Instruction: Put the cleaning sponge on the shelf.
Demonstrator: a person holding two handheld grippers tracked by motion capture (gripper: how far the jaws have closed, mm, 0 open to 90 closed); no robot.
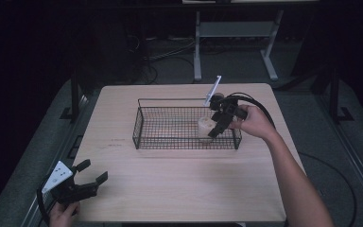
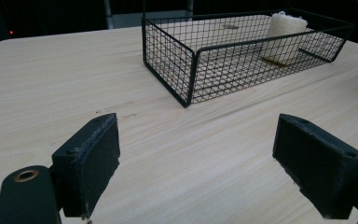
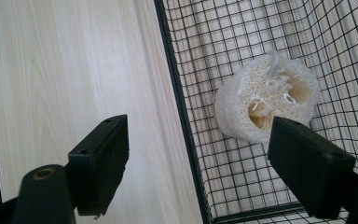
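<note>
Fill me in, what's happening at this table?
A person works two hand-held tongs at a wooden table. The right tongs hang over the right end of a black wire basket, jaws open, with a pale loofah piece standing inside the basket just beyond them; the pads are not on it. The left tongs sit near the table's front left corner, jaws wide open and holding nothing.

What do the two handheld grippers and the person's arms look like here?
Both are black two-jaw tools. The left gripper carries a grey three-cornered plate with small dark marks, and its blocky black pads look scuffed, with a brass-coloured ring at a jaw base. The right gripper trails a thick black cable and has a white plate above it. The right forearm is bare, with no sleeve in sight.
</note>
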